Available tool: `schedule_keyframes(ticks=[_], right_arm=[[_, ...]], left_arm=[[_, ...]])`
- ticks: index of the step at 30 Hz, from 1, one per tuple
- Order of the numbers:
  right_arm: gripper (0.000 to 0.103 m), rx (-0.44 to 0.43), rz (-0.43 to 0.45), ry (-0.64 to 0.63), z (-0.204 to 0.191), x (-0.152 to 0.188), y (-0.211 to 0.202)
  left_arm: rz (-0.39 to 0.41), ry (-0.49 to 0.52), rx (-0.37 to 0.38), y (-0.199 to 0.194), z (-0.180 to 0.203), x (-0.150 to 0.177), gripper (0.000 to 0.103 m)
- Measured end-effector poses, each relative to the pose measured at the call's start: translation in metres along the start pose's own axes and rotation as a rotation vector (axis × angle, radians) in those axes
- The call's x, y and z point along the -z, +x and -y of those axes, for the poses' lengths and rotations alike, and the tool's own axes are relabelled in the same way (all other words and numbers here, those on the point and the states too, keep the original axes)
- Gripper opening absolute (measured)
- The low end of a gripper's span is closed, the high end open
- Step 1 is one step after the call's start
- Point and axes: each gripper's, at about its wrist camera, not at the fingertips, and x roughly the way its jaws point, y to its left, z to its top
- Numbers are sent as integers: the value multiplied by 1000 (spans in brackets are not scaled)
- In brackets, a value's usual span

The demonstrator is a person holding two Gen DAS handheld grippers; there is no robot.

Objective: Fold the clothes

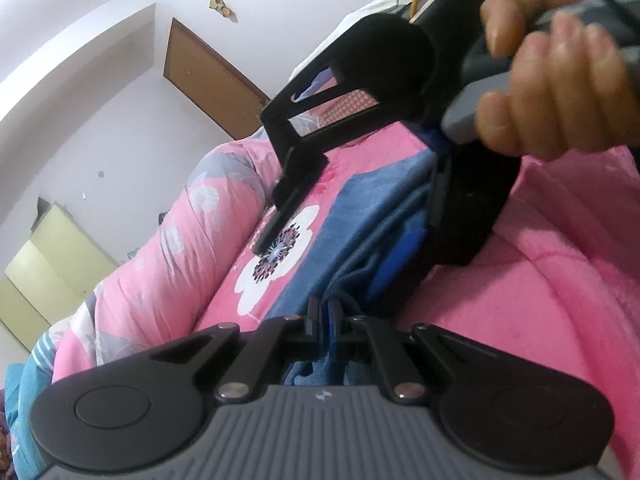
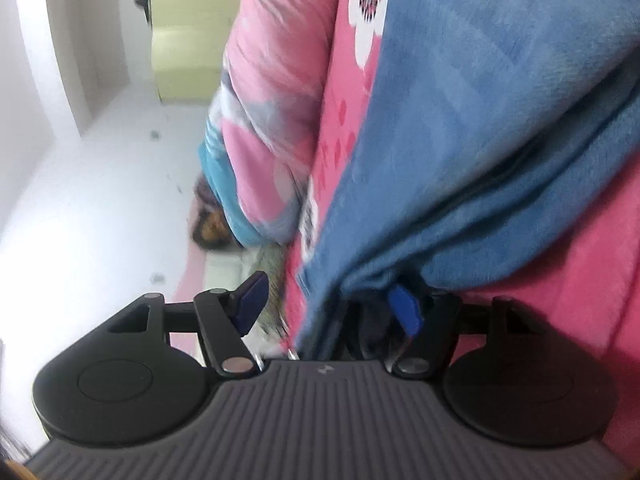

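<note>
Left claw (image 1: 325,326) pinched — right claw (image 2: 332,312) (wide) apart

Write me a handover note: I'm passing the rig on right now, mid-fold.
Left gripper: shut on the blue garment, pinching a bunched edge.
Right gripper: open, fingers spread; the garment drapes into the gap, unclamped.
The garment lies on the pink floral bedsheet, beside a rolled pink quilt.
Done: it looks partly folded, layers stacked along one edge.
Left: close the right gripper on its edge, finish the fold, smooth it flat.
</note>
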Motion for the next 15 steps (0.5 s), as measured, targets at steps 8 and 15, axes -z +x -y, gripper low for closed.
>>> schedule_keyframes(ticks=[8, 15], right_arm=[[15, -53, 150, -142, 2, 8, 0], [13, -62, 149, -157, 5, 2, 5]], left_arm=[[-67, -87, 37, 4, -18, 2, 20], [-118, -87, 34, 17, -16, 3, 34]])
